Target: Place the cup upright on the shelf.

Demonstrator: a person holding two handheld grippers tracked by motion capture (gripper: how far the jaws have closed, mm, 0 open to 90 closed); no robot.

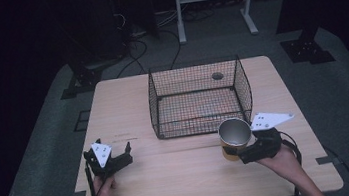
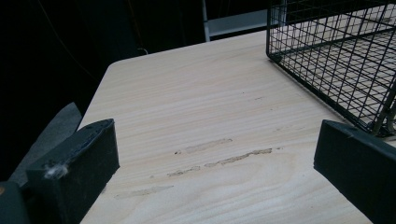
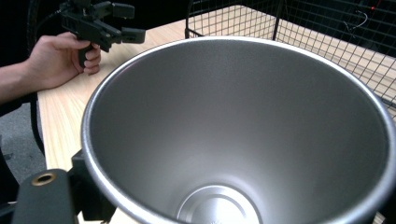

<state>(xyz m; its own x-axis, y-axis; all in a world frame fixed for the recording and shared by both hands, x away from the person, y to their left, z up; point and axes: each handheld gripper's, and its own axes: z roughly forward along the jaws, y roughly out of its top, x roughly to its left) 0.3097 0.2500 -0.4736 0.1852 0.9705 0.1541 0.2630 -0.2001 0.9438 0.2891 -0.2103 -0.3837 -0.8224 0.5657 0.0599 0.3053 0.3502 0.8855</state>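
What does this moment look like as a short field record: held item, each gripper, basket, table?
held item: metal cup, upright, open mouth up, looks empty
right gripper: fingers closed around the cup, in front of the basket
left gripper: fingers spread, nothing between them, at the table's left front
basket: black wire basket, mid-table, nothing visible inside
table: light wooden table

We are finding no text, label, brand or number that can be read anywhere. We are noticing a faint line of small print on the worktop [image 1: 197,176], left of the wire basket [image 1: 197,97], but it is too small and blurred to make out. The grey plates on the grippers are showing only a few dark dots, not letters.
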